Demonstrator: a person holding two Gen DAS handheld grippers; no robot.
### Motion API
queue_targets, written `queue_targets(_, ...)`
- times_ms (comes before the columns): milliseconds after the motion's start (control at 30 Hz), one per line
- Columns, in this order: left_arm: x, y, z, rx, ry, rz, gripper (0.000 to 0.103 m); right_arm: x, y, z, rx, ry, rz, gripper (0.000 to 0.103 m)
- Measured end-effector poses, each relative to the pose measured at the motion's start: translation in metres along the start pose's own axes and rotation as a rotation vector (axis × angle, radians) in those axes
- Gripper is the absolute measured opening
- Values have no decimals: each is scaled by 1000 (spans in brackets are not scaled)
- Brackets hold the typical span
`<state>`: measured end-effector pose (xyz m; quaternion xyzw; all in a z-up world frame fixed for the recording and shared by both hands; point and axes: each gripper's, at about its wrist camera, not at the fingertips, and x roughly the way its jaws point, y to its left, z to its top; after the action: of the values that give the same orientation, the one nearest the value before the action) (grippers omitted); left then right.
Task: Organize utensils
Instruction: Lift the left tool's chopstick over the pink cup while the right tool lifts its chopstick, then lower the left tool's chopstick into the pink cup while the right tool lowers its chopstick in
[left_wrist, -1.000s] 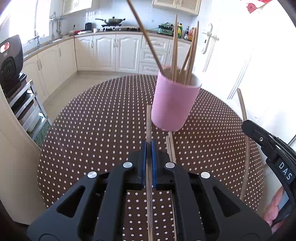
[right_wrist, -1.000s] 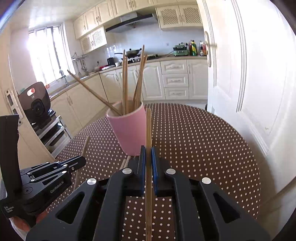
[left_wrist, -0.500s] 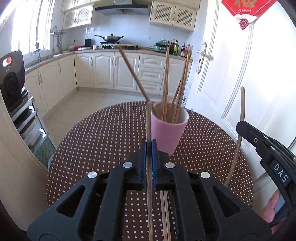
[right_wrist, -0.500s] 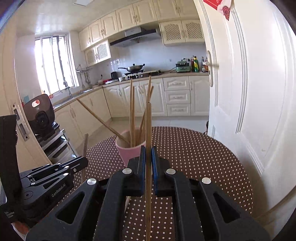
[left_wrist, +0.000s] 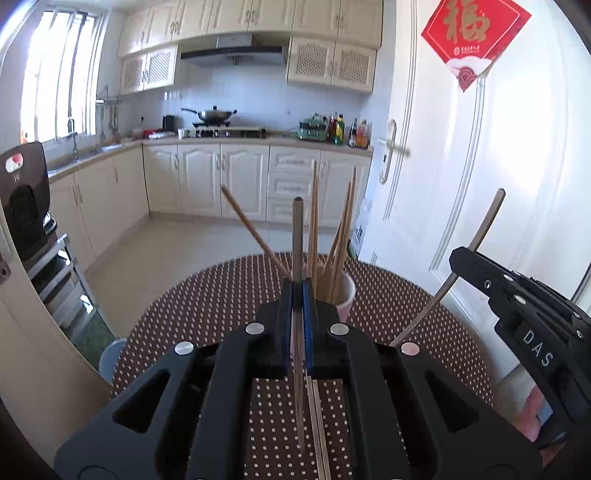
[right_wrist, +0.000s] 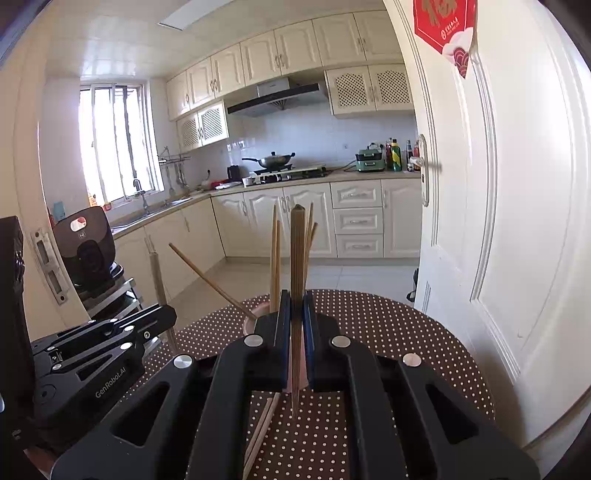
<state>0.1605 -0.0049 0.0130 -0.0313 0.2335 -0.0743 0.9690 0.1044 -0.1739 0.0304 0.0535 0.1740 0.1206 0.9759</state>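
A pink cup (left_wrist: 344, 295) holding several wooden chopsticks (left_wrist: 314, 236) stands on the round dotted table (left_wrist: 207, 314). My left gripper (left_wrist: 297, 291) is shut on one chopstick (left_wrist: 297, 236), held upright just in front of the cup. My right gripper (right_wrist: 296, 306) is shut on another chopstick (right_wrist: 296, 251), also upright before the cup (right_wrist: 251, 321). Each gripper shows in the other's view: the right one (left_wrist: 476, 267) with its chopstick (left_wrist: 480, 229), the left one (right_wrist: 162, 317) with its chopstick (right_wrist: 159, 280). Two loose chopsticks (left_wrist: 317, 413) lie on the table below my grippers; they also show in the right wrist view (right_wrist: 262, 428).
A white door (right_wrist: 498, 221) stands close on the right of the table. A metal rack with a black appliance (left_wrist: 22, 206) is on the left. Kitchen cabinets (left_wrist: 240, 181) and open floor lie beyond the table. A pale bin (left_wrist: 110, 354) sits by the table's left edge.
Both grippers have lifted and tilted up with their chopsticks, from pointing down at the table to nearly upright. The cup now looks smaller and lower in both views.
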Motion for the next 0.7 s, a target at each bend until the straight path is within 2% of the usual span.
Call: queue_targets(700,-31,-16,58,40,-168,-6,6,-21,11,53,-15,-167,27,5)
